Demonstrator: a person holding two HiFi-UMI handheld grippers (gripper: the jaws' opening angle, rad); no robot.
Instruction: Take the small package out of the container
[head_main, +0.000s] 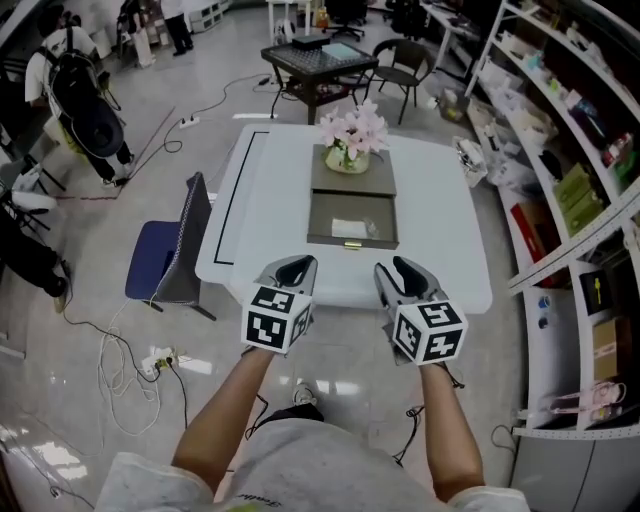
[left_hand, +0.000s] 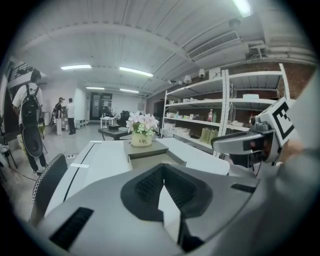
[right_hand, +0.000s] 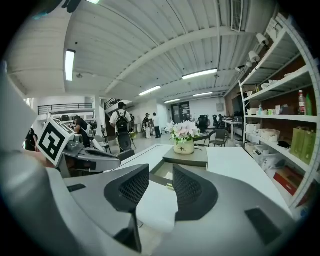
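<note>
A grey drawer box (head_main: 352, 183) stands on the white table (head_main: 268, 205) with its drawer (head_main: 318, 222) pulled out toward me. A small white package (head_main: 352, 228) lies inside the drawer. A pot of pink flowers (head_main: 350, 145) sits on top of the box. Both grippers hover in front of the table's near edge, short of the drawer. My left gripper (head_main: 296, 264) (left_hand: 162, 170) has its tips together and holds nothing. My right gripper (head_main: 399, 268) (right_hand: 161, 176) is open, with a clear gap between its pads and nothing in it. The box (right_hand: 189, 157) shows beyond the right jaws.
A blue chair (head_main: 168, 252) stands at the table's left side. White shelving (head_main: 570, 160) full of goods runs along the right. A dark table with chairs (head_main: 322, 60) is behind. Cables and a power strip (head_main: 160, 358) lie on the floor at left, and people stand at far left.
</note>
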